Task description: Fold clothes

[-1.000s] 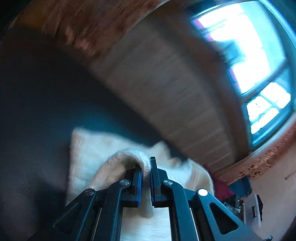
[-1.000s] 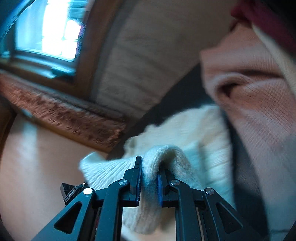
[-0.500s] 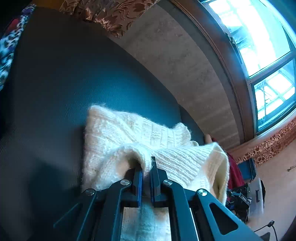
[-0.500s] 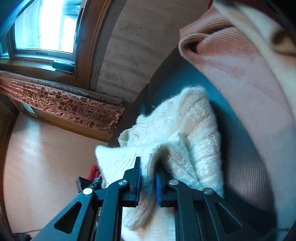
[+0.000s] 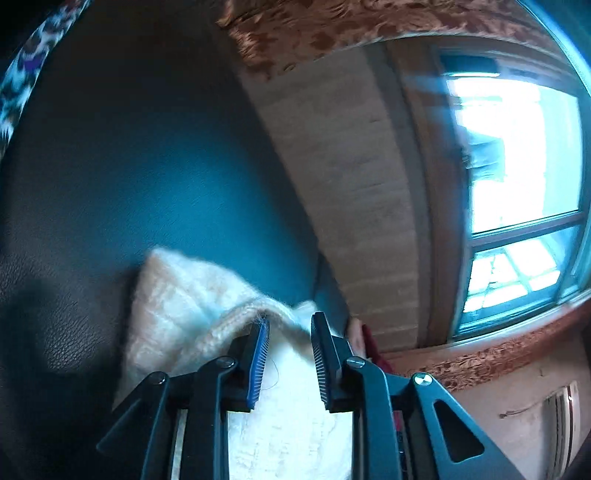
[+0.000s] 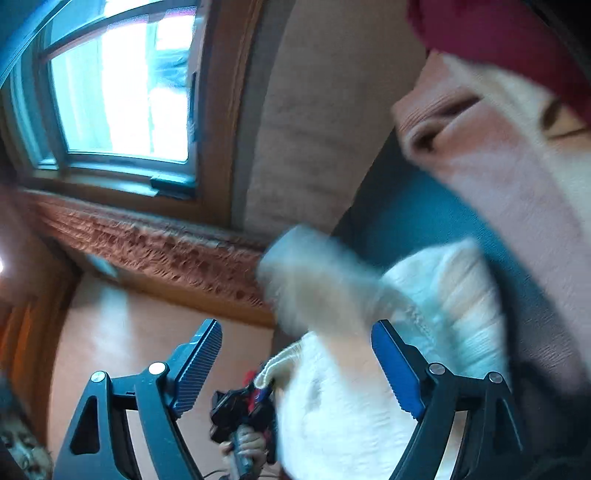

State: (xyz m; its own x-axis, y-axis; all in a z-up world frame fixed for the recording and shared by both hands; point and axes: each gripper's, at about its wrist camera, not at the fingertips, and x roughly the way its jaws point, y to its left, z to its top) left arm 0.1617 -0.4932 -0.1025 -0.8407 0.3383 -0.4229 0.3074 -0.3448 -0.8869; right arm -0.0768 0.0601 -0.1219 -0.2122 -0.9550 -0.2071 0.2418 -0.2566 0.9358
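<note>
A cream knit sweater [image 5: 177, 306] lies folded on the dark teal leather seat [image 5: 129, 166]. My left gripper [image 5: 290, 332] is open, its jaws a little apart over the sweater's folded edge. In the right wrist view the same sweater [image 6: 454, 295] lies on the seat, with one blurred cream part [image 6: 317, 280] in the air. My right gripper [image 6: 295, 336] is wide open and holds nothing. The left gripper [image 6: 243, 406] also shows low in the right wrist view.
A pink knit garment [image 6: 498, 177], a white one and a dark red one [image 6: 498, 33] are piled at the right. A beige wall [image 5: 343, 177], a window [image 5: 517, 155] and brown patterned curtains [image 6: 147, 243] stand behind the seat.
Both grippers have opened and let go of the cream sweater. The sweater's edge has dropped toward the seat, and both grippers have drawn back a little.
</note>
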